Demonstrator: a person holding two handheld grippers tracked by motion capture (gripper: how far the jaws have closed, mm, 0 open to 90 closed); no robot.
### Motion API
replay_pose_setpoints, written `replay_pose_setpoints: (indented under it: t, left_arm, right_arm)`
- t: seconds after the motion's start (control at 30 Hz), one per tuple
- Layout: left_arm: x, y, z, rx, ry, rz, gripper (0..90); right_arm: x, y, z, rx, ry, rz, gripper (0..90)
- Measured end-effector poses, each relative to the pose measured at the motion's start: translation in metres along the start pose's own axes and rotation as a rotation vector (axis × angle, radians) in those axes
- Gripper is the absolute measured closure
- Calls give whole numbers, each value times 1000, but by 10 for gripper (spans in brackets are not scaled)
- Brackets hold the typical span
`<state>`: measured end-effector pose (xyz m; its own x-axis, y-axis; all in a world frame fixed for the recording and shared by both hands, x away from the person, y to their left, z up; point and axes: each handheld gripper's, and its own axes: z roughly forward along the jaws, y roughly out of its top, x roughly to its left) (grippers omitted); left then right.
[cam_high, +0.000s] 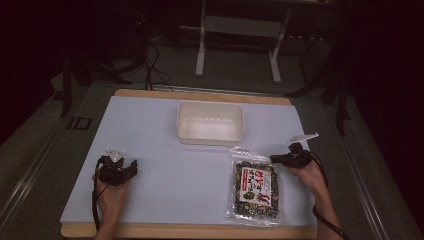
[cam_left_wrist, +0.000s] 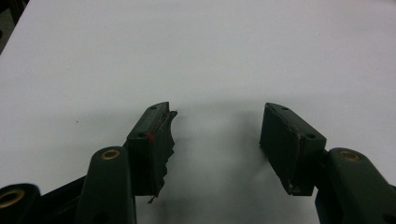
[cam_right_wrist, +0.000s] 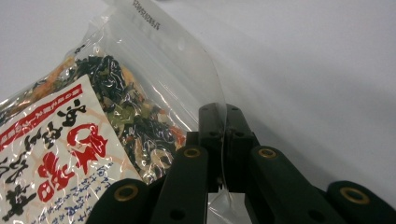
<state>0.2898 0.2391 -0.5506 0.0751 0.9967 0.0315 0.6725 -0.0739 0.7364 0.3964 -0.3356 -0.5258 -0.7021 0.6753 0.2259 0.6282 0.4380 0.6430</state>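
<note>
1. Left tongs (cam_high: 131, 167) rest on the tabletop (cam_high: 165, 150) at the left, jaws wide, nothing between them. Keep them parked there, well apart from the work, so they can't snag anything.
2. White tray (cam_high: 210, 122) sits empty at mid-back of the tabletop, just behind the snack bag (cam_high: 255, 187). Likely drop target, so plan a short lift up and back-left over its near rim.
3. Snack bag lies flat at front right, top seal toward the tray.
4. Right tongs (cam_right_wrist: 225, 116) are clamped on the bag's clear right edge film. The bite is thin and the plastic is slick, so lift slowly and watch for slip.
5. The bag will likely hang and swing from that edge; clear the rim before release.
</note>
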Motion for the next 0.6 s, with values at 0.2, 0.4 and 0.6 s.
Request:
replay_pose_setpoints:
  t: [0.2,0.4,0.6]
  left_arm:
    - [0,0,0,-2,1,0,433]
    - [0,0,0,0,0,0,433]
    - [0,0,0,0,1,1,433]
  right_arm:
    - [2,-3,-5,-18,13,2,891]
    - [2,-3,-14,-47,17,-2,893]
    - [6,1,-27,-80,21,-14,893]
